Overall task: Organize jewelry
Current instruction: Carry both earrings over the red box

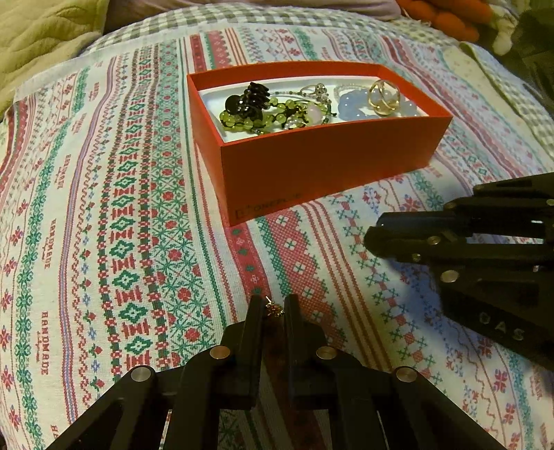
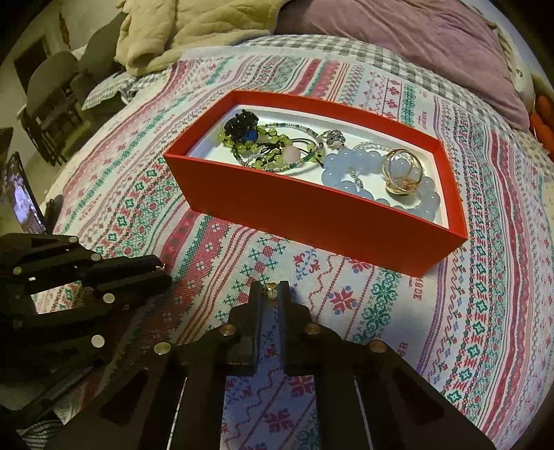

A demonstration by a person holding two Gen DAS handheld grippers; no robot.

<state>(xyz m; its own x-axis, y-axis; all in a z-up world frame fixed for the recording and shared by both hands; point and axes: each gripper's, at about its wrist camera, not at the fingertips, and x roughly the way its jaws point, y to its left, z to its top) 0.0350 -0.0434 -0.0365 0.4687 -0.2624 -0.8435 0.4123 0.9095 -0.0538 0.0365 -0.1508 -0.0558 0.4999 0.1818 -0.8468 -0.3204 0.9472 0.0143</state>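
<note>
Right up close, the left gripper (image 1: 273,308) has its jaws pinched together on a tiny gold earring (image 1: 273,309), the little piece peeking out at the very tips. Same story on the other side: the right gripper (image 2: 270,290) is clamped on its own small gold stud (image 2: 271,290), jaws drawn in tight around it. Both tools hang tilted downward over the patterned cloth (image 1: 131,214), side by side and near each other, the right one's black linkage crossing the edge of the left wrist view. Now the relation that matters: the red box (image 2: 311,221) lies straight ahead and beyond both sets of tips, its long side running across the view, its near wall standing between the held pieces and the white floor inside. I'd judge the right hand the nearer of the two, so it looks like the one to go first, and each piece would have to go up and over that wall. Inside, it's busy: green beaded bracelet (image 2: 263,152) and black hair claw (image 2: 242,124) at the left end, pale blue bead bracelet (image 2: 349,166) and gold ring (image 2: 403,171) at the right, with bare white floor along the far wall. Farther back, a beige blanket (image 2: 194,31) and a purple cushion (image 2: 415,38).
</note>
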